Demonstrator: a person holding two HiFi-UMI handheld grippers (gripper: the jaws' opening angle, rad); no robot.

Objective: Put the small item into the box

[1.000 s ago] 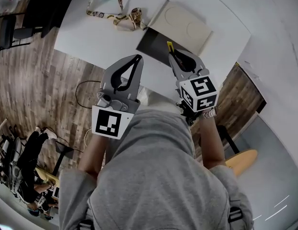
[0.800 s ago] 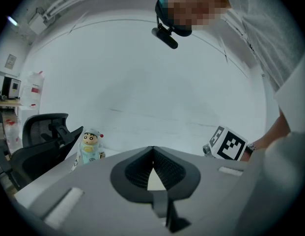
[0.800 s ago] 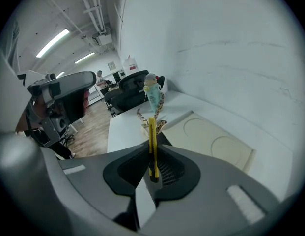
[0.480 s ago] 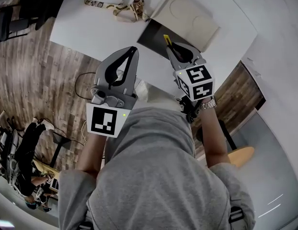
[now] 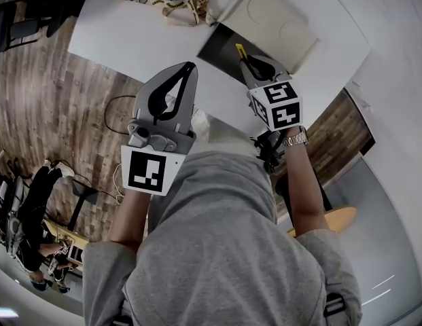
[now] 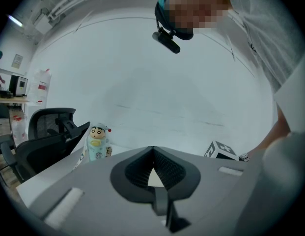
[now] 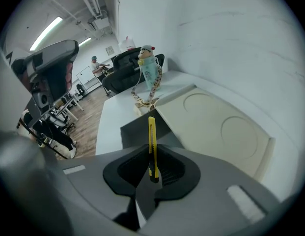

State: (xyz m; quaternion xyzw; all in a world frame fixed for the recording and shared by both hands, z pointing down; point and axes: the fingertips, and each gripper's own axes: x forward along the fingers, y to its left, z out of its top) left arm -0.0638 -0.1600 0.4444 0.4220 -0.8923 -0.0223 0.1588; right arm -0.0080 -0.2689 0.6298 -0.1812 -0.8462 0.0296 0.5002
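Lanyard [image 5: 166,2], figurine [image 7: 148,67] beside box [image 5: 221,51]

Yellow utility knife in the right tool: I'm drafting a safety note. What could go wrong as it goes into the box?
1. The right tool pinches the yellow utility knife only near its lower end, so it may pivot or slip out.
2. It hangs by the near wall of the open box; released here, it could land on the white table instead.
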